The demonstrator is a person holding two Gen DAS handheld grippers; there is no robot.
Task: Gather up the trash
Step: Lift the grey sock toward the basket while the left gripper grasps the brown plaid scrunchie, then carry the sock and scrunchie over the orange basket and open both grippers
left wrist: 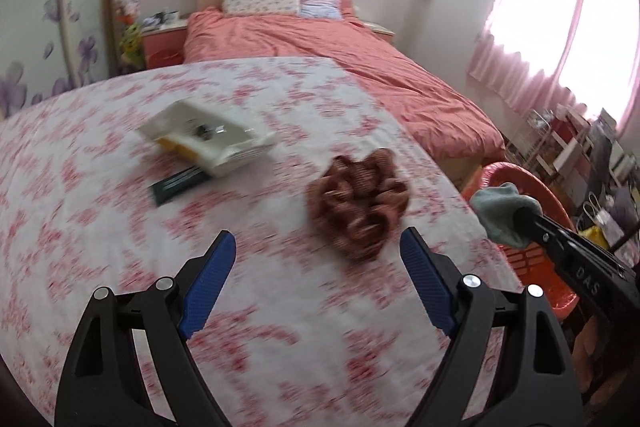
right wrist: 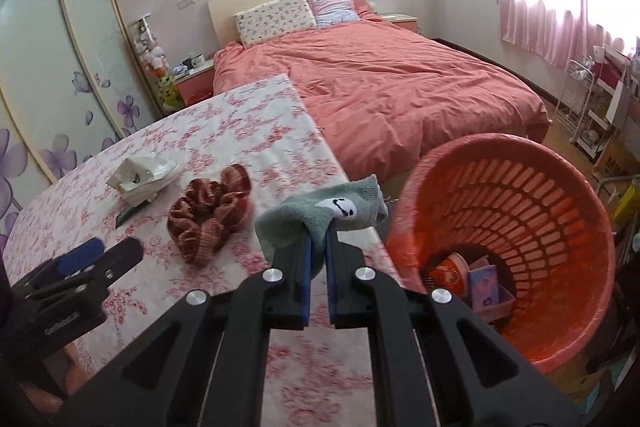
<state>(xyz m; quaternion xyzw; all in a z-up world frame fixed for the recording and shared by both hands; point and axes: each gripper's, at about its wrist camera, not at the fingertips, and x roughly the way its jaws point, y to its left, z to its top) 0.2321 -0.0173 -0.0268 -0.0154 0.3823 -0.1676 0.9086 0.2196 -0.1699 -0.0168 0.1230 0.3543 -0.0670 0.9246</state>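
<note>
Right hand-held gripper [right wrist: 319,247] is clamping a sock [right wrist: 320,217] near bench's [right wrist: 248,131] right edge, beside basket [right wrist: 568,307]. Left hand-held gripper [left wrist: 318,259] is hanging open w/ nothing between.

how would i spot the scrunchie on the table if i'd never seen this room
Find the table with the pink-flowered cloth before the coral bed. The scrunchie lies near its basket-side edge, the only ruffled reddish-brown fabric ring there.

Setting: home bedroom. Evidence: double bed [right wrist: 400,87] with coral duvet and two pillows [right wrist: 276,17], pink bedside cabinet [left wrist: 164,45], pink curtains [left wrist: 532,27] over a bright window, sliding wardrobe door [right wrist: 60,47] (purple flower decals), stuffed toys [right wrist: 154,57] in the corner.
</note>
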